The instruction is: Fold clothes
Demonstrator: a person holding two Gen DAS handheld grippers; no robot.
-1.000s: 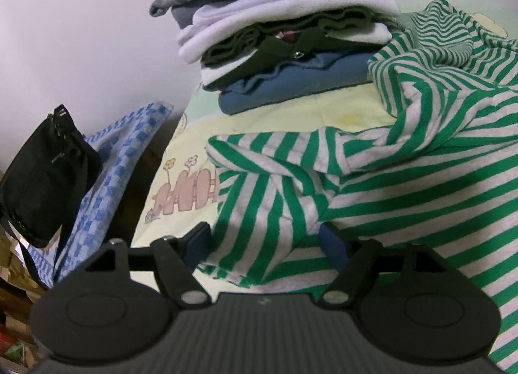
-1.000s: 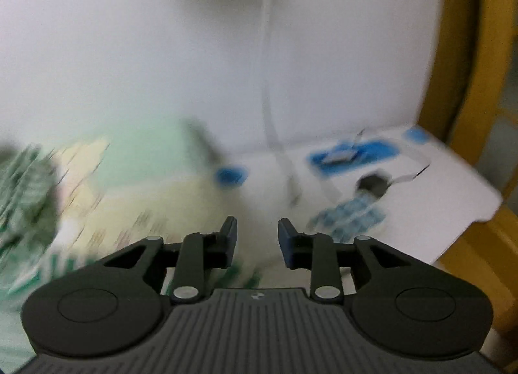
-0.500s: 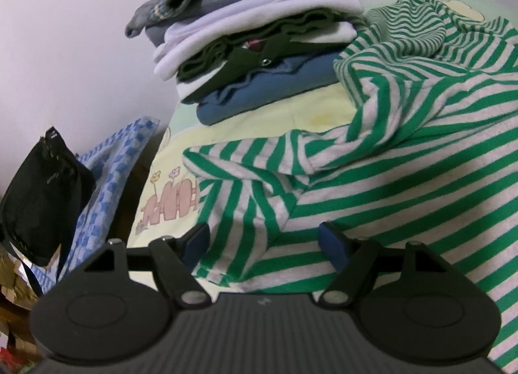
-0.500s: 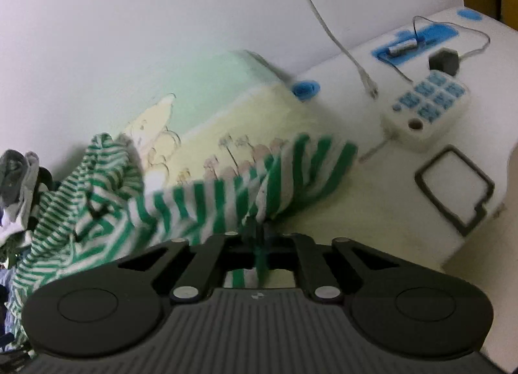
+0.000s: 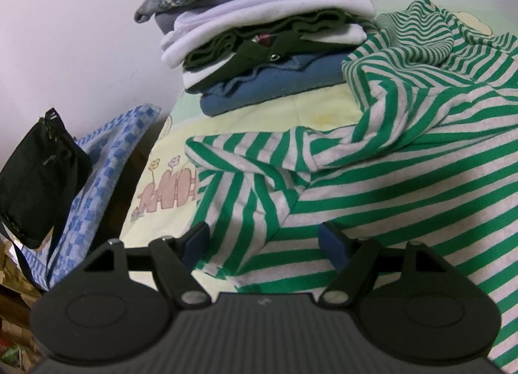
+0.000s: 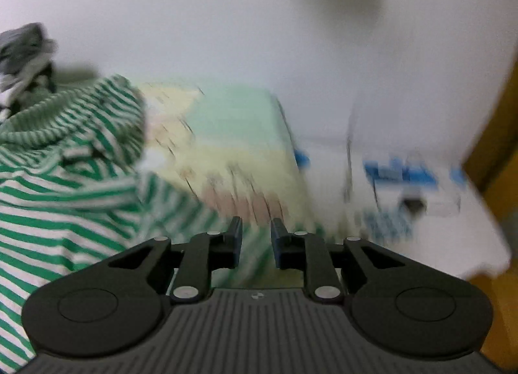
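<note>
Left gripper (image 5: 264,238): jaws spread wide, nothing pinched, hovering over the lower edge of the green-and-white striped top (image 5: 372,179); striped cloth shows between the fingers, pads not pressing on it. Right gripper (image 6: 255,238): jaws have just been opening, now a narrow gap with nothing clamped; blurred striped cloth lies below and behind that gap.

Largest to smallest:
- Bed sheet (image 5: 265,121), pale yellow with cartoon print, green band toward the wall. Carries everything.
- Striped top: crumpled, unfolded, covering the right side of the left wrist view, one sleeve bunched toward the middle. In the right wrist view it fills the left side (image 6: 64,186), heavy motion blur.
- Stack of folded clothes (image 5: 259,34) at the back by the wall, its right side touching the striped top: blue at the bottom, then dark green, white, grey striped knit on top.
- Blue checked cloth (image 5: 106,160) hanging off the bed's left edge.
- Black pouch (image 5: 35,179) just left of the checked cloth.
</note>
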